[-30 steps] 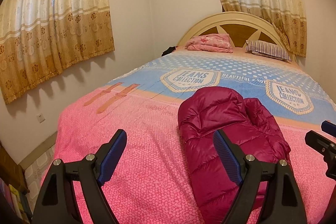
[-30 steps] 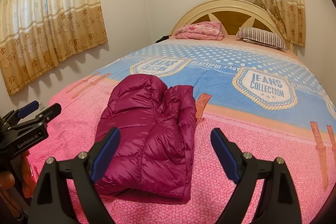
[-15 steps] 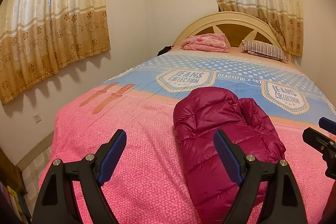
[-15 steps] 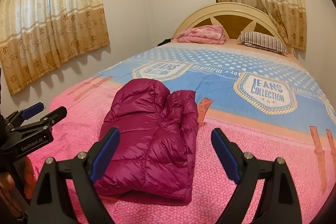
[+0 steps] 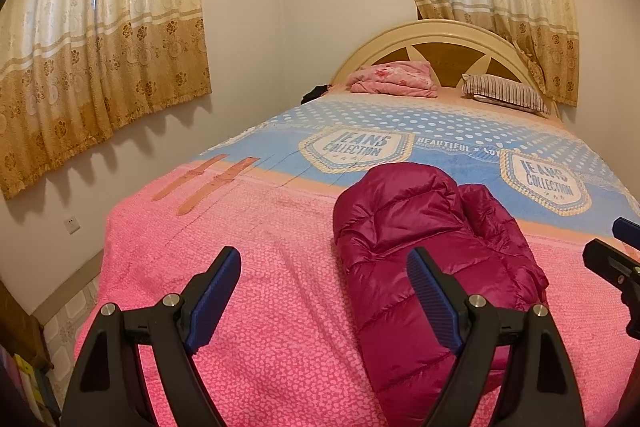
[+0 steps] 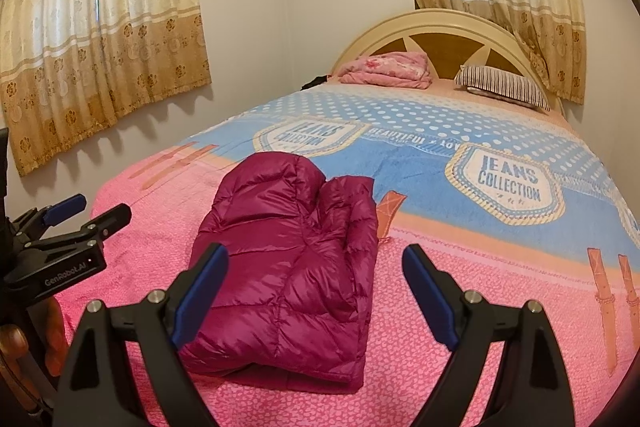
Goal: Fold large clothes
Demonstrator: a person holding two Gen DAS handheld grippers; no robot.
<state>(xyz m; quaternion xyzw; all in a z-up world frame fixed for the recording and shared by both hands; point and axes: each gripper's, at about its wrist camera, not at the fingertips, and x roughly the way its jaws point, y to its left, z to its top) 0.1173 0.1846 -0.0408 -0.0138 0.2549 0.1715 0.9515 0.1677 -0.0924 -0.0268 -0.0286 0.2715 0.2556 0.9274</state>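
Jacket: lay folded on the pink bedspread.
Left gripper: I held it wide, empty.
Right gripper: I held it wide, empty, above the jacket.

Folded magenta puffer jacket lying on pink-and-blue bedspread; left gripper hovering above, jaws wide apart, nothing between; gold curtains behind.

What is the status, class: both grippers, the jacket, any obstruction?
Left gripper open, empty. Right gripper open, empty. Magenta puffer jacket lies folded on the pink bedspread, untouched. Nothing in the way.
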